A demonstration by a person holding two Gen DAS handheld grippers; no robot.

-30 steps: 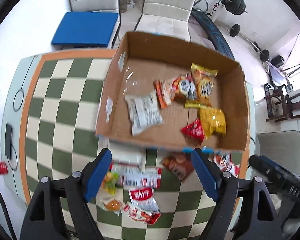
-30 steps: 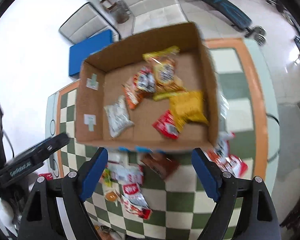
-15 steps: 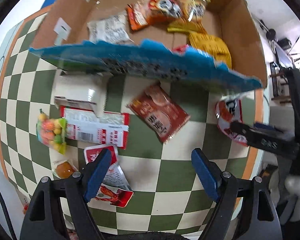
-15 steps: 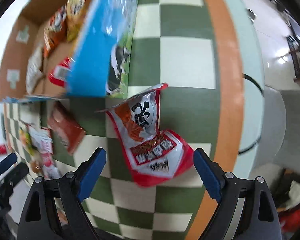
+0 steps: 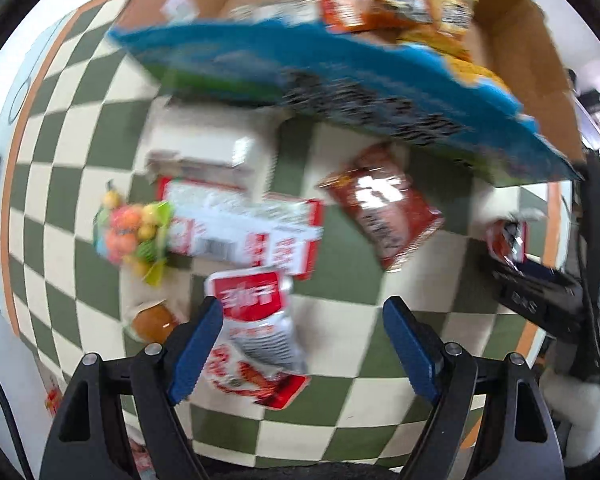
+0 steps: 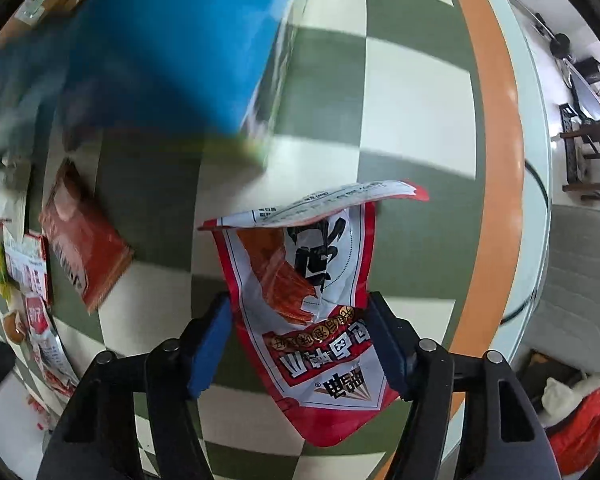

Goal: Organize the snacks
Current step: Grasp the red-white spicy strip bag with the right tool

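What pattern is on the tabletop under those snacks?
A green and cream checkerboard with an orange border, clearest from the right wrist view.

A green-and-cream checkered table stands on pale floor.

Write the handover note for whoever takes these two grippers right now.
Right tongs: closing around the red-and-white foil snack pouch lying on the green-and-cream checkered table; grip not confirmed.
Left tongs: open, empty, over the red-and-white shrimp snack packet.
Done: several packets already in the blue-sided cardboard box.
Left on the table: dark red flat packet, wide red-and-white wrapper, clear bag of coloured candy balls, small round orange snack, plus both packets under the tongs. Move all into the box.
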